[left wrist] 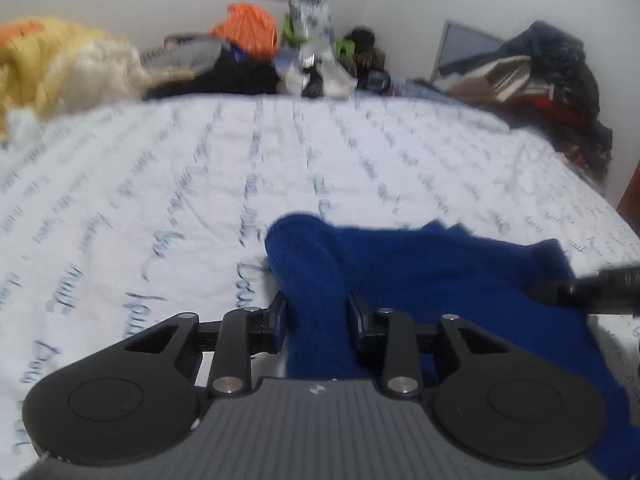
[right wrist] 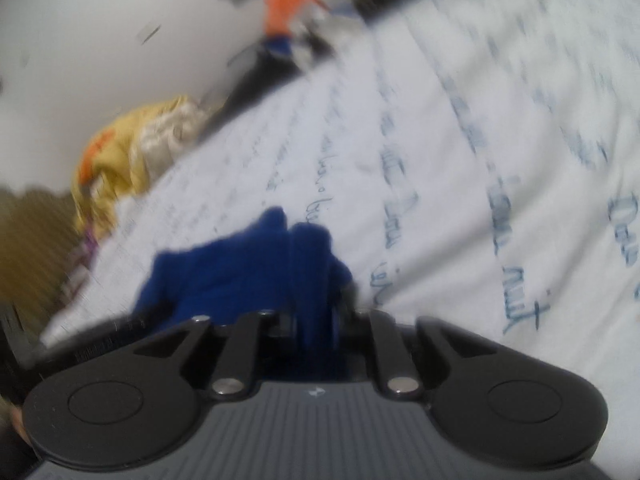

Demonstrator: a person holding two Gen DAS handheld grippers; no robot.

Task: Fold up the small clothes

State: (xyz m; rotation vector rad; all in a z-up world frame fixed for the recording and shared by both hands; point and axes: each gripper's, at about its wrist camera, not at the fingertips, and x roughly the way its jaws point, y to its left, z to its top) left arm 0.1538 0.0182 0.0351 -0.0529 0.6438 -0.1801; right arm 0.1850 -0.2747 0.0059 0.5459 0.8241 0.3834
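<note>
A small dark blue fleece garment [left wrist: 420,264] lies bunched on the white bedsheet [left wrist: 200,168] printed with blue handwriting. In the left wrist view my left gripper [left wrist: 318,308] is shut on a thick fold at the garment's left end, and the cloth fills the gap between the fingers. The right gripper's black tip [left wrist: 592,288] meets the garment's right side at the frame edge. In the blurred right wrist view the right gripper [right wrist: 316,312] is shut on a fold of the same blue garment [right wrist: 240,268], which spreads ahead and to the left over the sheet [right wrist: 460,160].
Heaped clothes line the bed's far edge: a yellow pile [left wrist: 52,64] at left, orange and black items [left wrist: 248,40] in the middle, a dark heap [left wrist: 556,76] at right. A laptop [left wrist: 464,48] leans against the wall. The wide sheet stretches beyond the garment.
</note>
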